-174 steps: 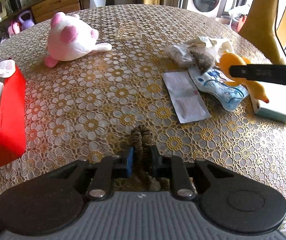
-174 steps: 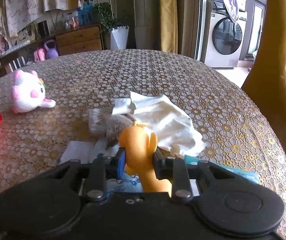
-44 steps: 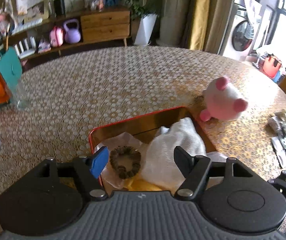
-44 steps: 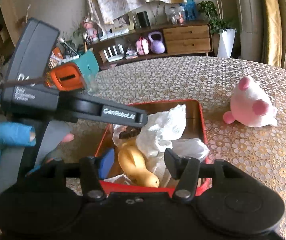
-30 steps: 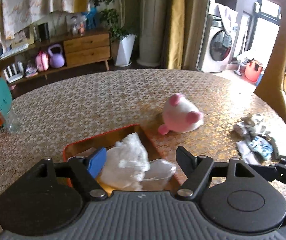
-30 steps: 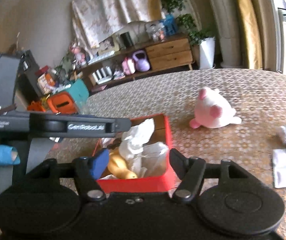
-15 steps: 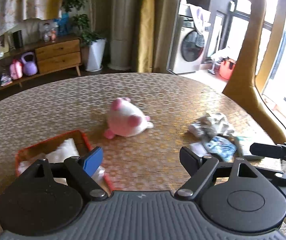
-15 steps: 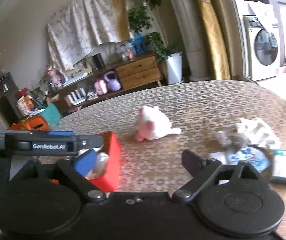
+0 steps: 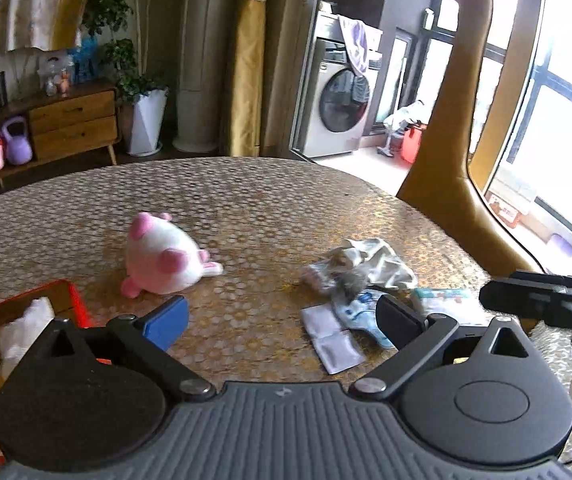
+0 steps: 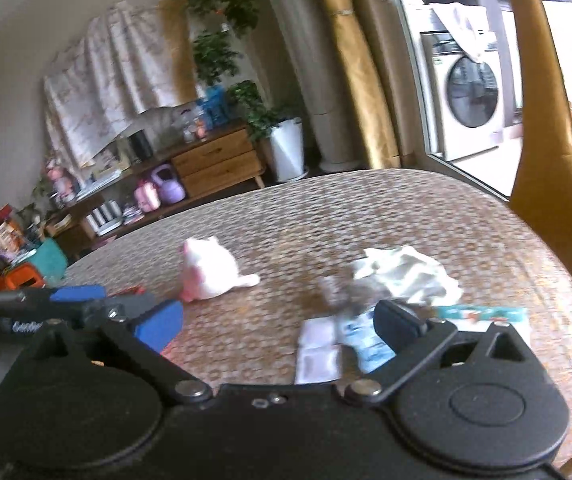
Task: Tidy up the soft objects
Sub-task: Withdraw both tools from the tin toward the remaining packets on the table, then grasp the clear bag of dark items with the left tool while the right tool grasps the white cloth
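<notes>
Beyond the spread left hand-held gripper [image 9: 282,320], pink plush [image 9: 162,258].

Left wrist view: bare patterned table [image 9: 262,216] across the frame's centre and far half, open passage; pink-and-white plush [image 9: 162,258] sits left of centre; red box [image 9: 74,300] blocks lower left, cloth inside; clutter pile of white cloth [image 9: 381,264] and flat packets [image 9: 333,340] fills right of centre; clear lane runs between plush and pile toward the far rim.
</notes>
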A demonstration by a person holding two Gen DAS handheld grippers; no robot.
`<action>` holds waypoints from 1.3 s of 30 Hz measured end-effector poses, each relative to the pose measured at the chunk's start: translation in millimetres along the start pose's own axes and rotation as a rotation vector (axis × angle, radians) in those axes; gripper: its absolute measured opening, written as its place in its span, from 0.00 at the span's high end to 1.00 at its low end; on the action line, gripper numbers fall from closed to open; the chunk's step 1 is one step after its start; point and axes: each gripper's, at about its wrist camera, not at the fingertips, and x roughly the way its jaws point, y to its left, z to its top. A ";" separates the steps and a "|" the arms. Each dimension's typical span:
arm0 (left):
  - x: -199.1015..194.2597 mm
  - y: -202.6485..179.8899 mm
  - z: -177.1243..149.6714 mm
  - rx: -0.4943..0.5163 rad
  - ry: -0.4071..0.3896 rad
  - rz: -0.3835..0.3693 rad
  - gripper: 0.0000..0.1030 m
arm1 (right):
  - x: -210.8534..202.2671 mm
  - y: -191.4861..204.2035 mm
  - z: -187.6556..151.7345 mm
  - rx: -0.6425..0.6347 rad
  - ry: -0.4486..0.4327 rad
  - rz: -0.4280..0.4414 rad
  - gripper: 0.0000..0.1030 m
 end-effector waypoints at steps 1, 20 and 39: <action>4.3 -3.5 0.8 0.000 0.014 -0.019 0.02 | -0.1 -7.1 2.5 0.004 -0.002 -0.011 0.01; 101.9 -87.4 -7.0 0.071 0.126 -0.056 0.02 | 77.4 -105.7 37.5 -0.009 0.133 -0.075 0.01; 215.3 -92.5 4.2 0.047 0.172 0.053 0.03 | 195.2 -166.7 40.3 0.005 0.279 -0.089 0.16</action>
